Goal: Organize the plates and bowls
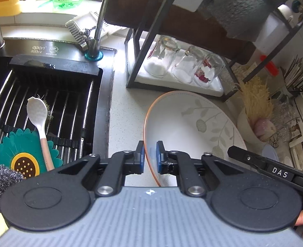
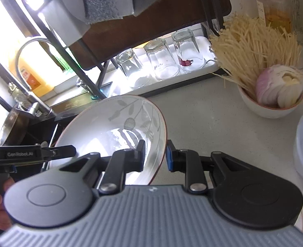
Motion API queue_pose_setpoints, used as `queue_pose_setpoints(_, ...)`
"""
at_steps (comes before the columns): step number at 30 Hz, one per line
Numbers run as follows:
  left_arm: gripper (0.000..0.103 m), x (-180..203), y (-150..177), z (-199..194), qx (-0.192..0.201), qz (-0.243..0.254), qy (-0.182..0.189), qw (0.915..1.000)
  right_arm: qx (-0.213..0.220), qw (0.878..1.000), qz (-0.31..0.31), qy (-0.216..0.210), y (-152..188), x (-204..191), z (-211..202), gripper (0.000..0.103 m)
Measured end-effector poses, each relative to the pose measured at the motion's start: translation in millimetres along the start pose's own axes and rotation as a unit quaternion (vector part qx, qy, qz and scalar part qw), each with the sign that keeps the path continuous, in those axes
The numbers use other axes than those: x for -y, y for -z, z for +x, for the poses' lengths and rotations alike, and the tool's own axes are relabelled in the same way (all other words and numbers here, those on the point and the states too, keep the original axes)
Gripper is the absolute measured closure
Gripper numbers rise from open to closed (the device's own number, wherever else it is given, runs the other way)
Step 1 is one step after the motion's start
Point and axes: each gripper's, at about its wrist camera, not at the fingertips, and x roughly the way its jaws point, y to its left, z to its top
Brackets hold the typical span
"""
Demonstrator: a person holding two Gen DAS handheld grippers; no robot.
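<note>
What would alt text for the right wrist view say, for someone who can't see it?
Two handheld grippers pinch opposite rims of a white leaf-patterned plate above a pale counter. Behind stand three upturned glasses in a rack, and a bowl of enoki mushrooms and sliced onion.

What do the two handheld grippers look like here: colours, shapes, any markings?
Both match: the left gripper and right gripper have black linkage arms with silver pivot pins, blue pads on the fingertips, two round black discs and a ribbed grey body. Seen from the other camera, their black handles read "DAS" and "GenRobot.AI". No cables or sleeves show.
</note>
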Motion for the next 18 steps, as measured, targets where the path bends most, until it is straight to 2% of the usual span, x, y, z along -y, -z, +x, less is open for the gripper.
queue_pose_setpoints(4, 0.09, 9, 7, -16, 0.002, -0.011, 0.003, 0.9999, 0.01, 1.0, 0.006, -0.017, 1, 4, -21, 0.079)
queue_pose_setpoints(10, 0.09, 28, 18, -39, 0.008, -0.002, 0.011, 0.9999, 0.029, 0.999, 0.002, -0.03, 3, 9, -52, 0.079)
queue_pose_setpoints(18, 0.09, 51, 34, -56, 0.012, 0.007, 0.03, 0.9995, 0.048, 0.999, -0.005, -0.024, 5, 17, -87, 0.079)
